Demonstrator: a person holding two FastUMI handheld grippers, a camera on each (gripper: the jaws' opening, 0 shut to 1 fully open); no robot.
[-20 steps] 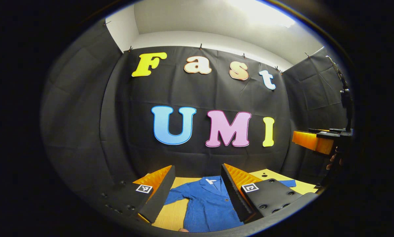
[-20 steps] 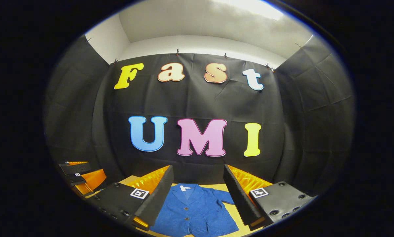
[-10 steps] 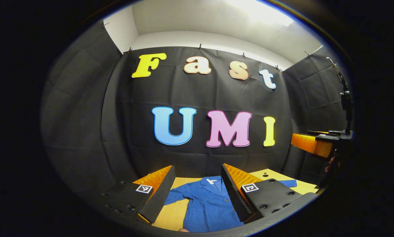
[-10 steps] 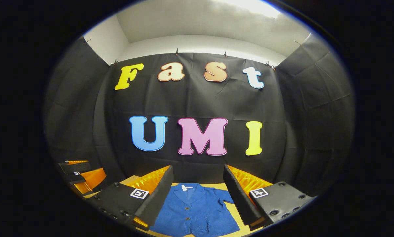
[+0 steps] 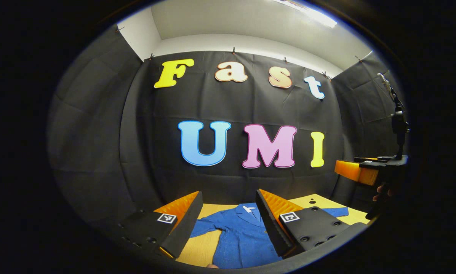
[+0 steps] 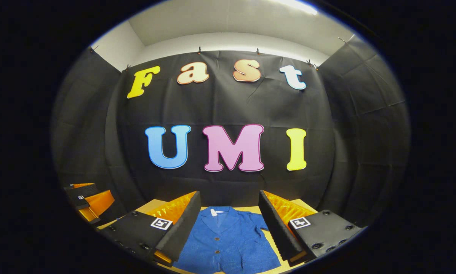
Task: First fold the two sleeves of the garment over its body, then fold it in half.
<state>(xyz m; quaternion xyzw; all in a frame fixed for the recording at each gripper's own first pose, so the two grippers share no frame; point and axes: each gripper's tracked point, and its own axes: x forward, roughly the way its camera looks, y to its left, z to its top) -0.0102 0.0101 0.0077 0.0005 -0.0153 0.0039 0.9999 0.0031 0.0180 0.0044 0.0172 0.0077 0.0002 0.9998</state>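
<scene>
A blue shirt point(image 6: 226, 245) is laid flat on the counter point(image 5: 201, 249), collar toward the far wall, both sleeves spread out to the sides and not yet folded. The left claw point(image 5: 228, 224) and the right claw point(image 6: 228, 224) are held above it, each with fingers wide apart and nothing gripped. The cloth is judged light, soft and limp; a sleeve point(image 5: 207, 227) is best pinched at its cuff edge, so that a single layer is lifted.
</scene>
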